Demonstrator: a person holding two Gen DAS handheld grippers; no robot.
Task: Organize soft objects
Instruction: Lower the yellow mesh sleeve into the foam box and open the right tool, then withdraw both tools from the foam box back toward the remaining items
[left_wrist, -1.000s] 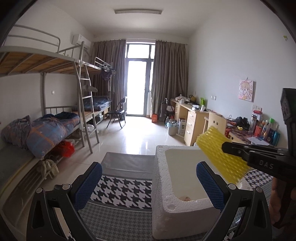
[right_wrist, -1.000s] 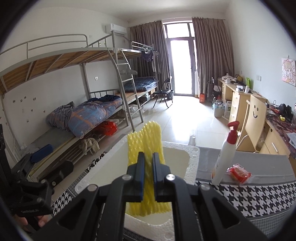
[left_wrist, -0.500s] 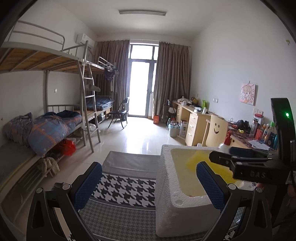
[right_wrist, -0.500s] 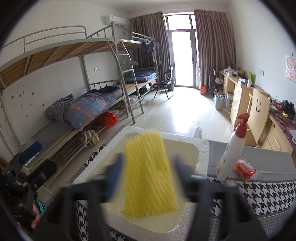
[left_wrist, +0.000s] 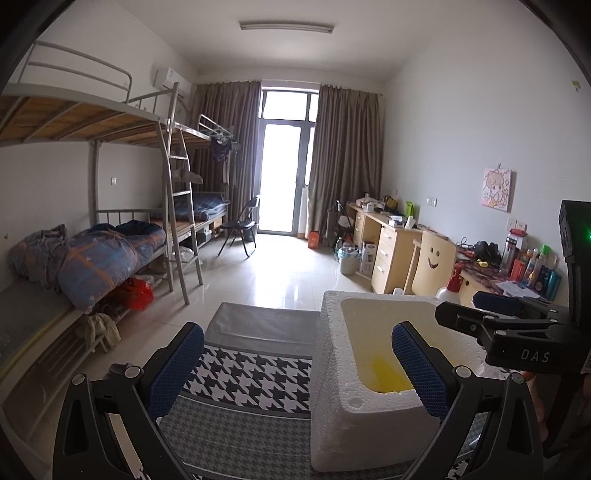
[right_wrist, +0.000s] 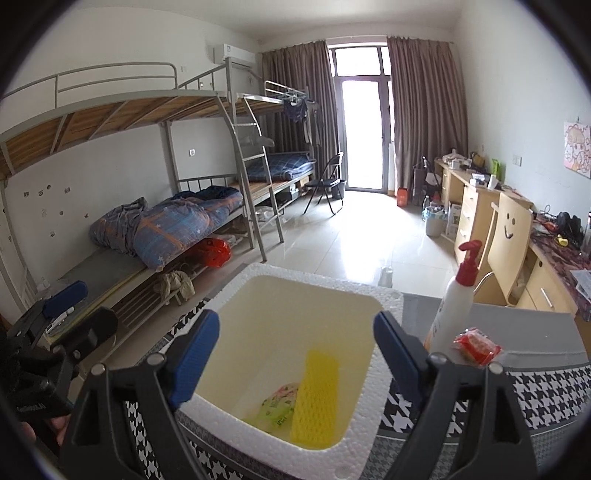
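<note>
A white foam box (right_wrist: 321, 280) stands on a houndstooth-covered table (left_wrist: 251, 373). Inside it a yellow foam net (right_wrist: 317, 398) leans on the bottom beside a green and pink packet (right_wrist: 279, 404). My right gripper (right_wrist: 295, 332) hovers above the box's near rim; its jaws are opening and nothing is between them. In the left wrist view it reaches over the box's right side (left_wrist: 461, 308), with a yellow patch (left_wrist: 384, 373) showing inside. My left gripper (left_wrist: 297, 339) stands open and empty just left of the box (left_wrist: 332, 354).
A white pump bottle (right_wrist: 452, 306) with a red top and a small red packet (right_wrist: 476, 349) sit on the table right of the box. Bunk beds (right_wrist: 166, 221) line the left wall. Desks and a wooden chair (right_wrist: 509, 236) line the right.
The right gripper went from shut on the yellow foam net to wide apart, and the net dropped into the box. The left gripper stayed where it was.
</note>
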